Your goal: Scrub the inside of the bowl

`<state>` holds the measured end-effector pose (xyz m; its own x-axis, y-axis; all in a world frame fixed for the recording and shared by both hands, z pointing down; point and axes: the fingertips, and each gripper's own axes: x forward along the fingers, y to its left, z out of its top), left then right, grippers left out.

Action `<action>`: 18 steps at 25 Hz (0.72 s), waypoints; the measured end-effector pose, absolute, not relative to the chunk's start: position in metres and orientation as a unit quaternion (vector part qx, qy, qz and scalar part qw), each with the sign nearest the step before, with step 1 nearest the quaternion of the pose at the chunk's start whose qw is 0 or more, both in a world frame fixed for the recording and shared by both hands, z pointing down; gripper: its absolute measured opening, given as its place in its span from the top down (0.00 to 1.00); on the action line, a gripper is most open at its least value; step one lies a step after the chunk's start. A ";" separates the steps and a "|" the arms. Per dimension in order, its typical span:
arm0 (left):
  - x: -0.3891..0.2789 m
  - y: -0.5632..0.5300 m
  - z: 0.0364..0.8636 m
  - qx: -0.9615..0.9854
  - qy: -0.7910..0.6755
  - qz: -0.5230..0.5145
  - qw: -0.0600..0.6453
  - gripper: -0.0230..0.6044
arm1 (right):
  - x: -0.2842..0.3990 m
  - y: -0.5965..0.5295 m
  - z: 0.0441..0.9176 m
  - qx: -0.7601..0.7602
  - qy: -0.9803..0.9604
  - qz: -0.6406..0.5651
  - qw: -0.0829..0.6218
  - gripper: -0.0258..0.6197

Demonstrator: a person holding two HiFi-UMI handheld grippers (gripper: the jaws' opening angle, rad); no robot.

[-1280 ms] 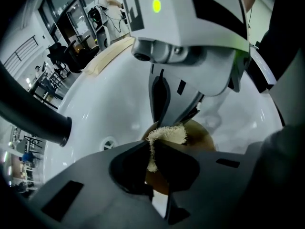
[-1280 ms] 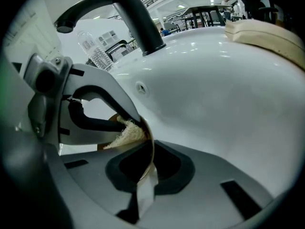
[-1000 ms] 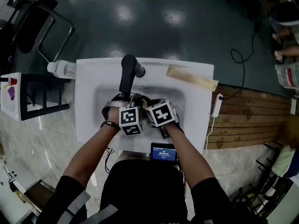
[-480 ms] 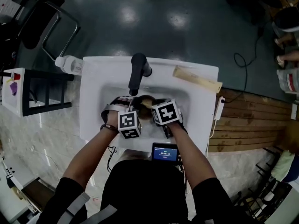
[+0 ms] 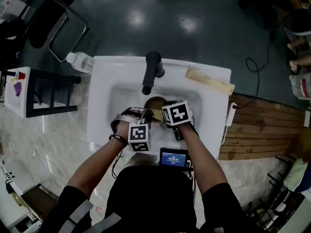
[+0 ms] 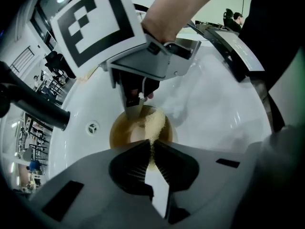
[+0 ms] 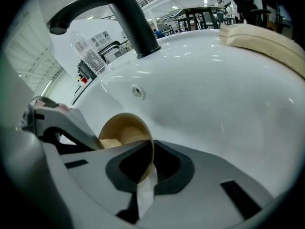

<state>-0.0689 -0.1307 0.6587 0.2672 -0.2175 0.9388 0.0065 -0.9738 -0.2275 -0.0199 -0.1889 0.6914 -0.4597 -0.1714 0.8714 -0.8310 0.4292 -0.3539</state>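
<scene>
A brown bowl [image 5: 156,103] lies tilted in the white sink [image 5: 104,89], under the black faucet [image 5: 153,69]. My right gripper [image 7: 153,154] is shut on the bowl's [image 7: 125,128] rim and holds it on its side. My left gripper [image 6: 152,147] is shut on a yellowish sponge [image 6: 153,123], which reaches into the bowl [image 6: 125,132]. In the right gripper view the sponge [image 7: 108,142] rests against the bowl's inner wall, low on its left side. In the head view the left gripper [image 5: 145,116] sits nearer the sink's front edge than the right gripper [image 5: 165,109].
A clear plastic bottle [image 5: 80,61] lies at the sink's back left corner. A beige strip [image 5: 210,81] rests on the back right rim. A small lit screen [image 5: 173,158] sits at the sink's front edge. An overflow hole [image 6: 92,127] shows in the basin wall.
My left gripper has drawn back with the sponge toward the sink's front edge, uncovering more of the bowl. The right gripper has kept its hold on the rim.
</scene>
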 end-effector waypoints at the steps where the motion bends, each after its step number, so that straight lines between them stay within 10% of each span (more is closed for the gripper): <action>1: -0.069 -0.126 0.660 -0.790 0.064 -0.602 0.095 0.93 | -0.020 -0.189 0.691 0.337 -0.745 0.417 0.396 0.93; 18: -0.044 -0.110 0.668 -0.799 0.048 -0.593 0.085 0.93 | -0.020 -0.185 0.693 0.344 -0.738 0.433 0.387 0.93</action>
<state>-0.0438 -0.1100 0.6676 0.2912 -0.1773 0.9401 0.0249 -0.9809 -0.1928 -0.0204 -0.1851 0.6925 -0.4641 -0.1732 0.8687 -0.8428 0.3881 -0.3729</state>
